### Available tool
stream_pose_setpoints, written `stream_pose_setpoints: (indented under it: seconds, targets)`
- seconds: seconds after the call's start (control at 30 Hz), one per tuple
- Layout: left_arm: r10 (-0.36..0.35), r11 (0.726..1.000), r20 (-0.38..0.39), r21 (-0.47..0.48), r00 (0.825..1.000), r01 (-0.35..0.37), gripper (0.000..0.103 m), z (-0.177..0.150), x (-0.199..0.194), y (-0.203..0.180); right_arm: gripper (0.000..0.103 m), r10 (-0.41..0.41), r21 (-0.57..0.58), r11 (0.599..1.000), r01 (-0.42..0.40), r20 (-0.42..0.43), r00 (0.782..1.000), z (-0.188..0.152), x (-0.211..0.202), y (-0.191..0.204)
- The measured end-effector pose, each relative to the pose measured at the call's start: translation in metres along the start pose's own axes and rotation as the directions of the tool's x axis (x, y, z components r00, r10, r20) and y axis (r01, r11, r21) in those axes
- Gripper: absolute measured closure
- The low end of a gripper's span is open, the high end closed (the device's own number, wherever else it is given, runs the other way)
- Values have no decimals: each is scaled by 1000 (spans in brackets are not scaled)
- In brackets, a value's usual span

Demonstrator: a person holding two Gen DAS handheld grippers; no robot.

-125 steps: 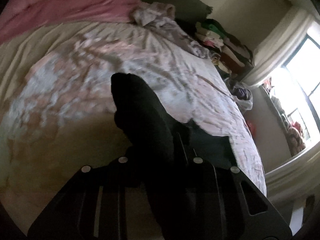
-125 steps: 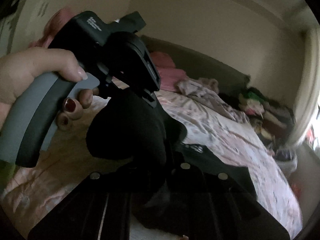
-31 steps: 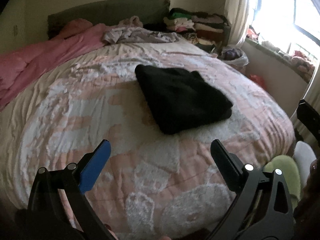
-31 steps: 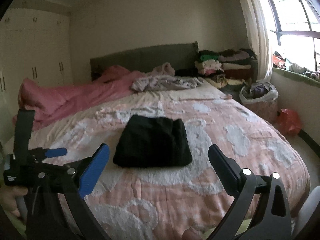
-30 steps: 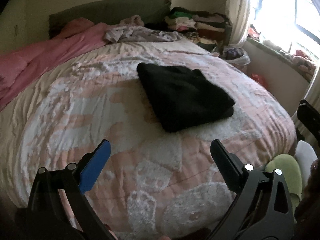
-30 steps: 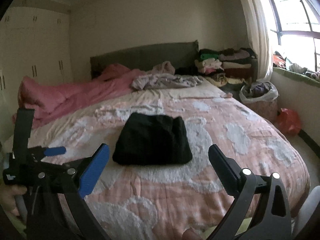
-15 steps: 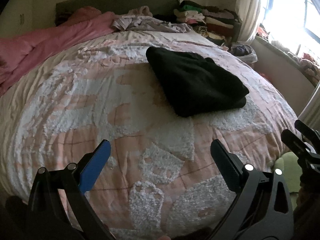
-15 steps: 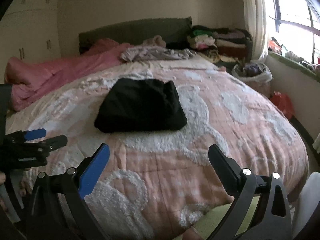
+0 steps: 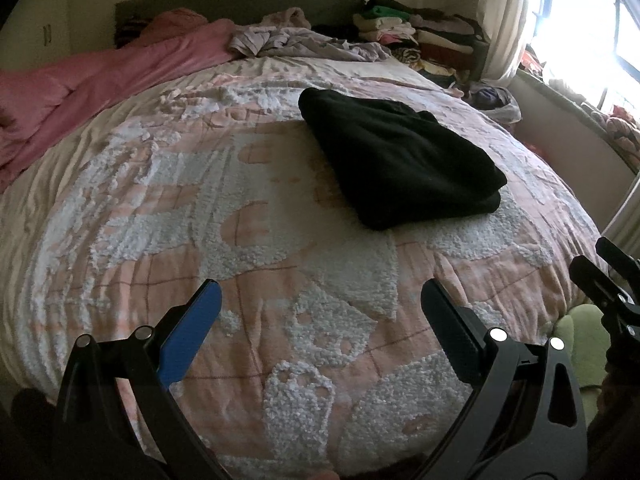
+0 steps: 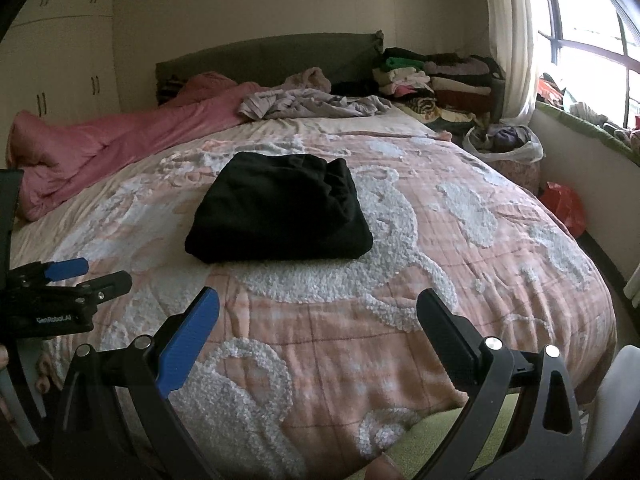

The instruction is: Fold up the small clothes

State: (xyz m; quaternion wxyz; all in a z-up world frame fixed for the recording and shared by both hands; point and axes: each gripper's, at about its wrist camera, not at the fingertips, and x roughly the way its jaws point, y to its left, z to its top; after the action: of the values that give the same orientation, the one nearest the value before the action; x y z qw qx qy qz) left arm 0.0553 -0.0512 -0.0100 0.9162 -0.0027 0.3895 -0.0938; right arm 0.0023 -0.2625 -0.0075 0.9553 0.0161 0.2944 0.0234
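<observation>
The black garment [image 10: 280, 212] lies folded in a neat block on the middle of the pink bedspread [image 10: 460, 264]. The left tool [image 9: 320, 300] and the right tool [image 10: 318, 300] both hover at the bed's near edge, fingers spread wide, gripping nothing, well apart from the cloth.
</observation>
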Motion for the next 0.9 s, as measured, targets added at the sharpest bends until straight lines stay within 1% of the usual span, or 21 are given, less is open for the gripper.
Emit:
stream_pose_setpoints:
  seconds: [0.5, 0.9]
  targets:
    - [28, 1000, 1, 8, 1000, -28, 10, 0, -5, -3, 5, 1, -3, 1000, -1, 5, 1000, 2, -1, -1]
    - [28, 1000, 2, 2, 1000, -28, 10, 0, -7, -2, 5, 0, -3, 1000, 0, 5, 1000, 2, -1, -1]
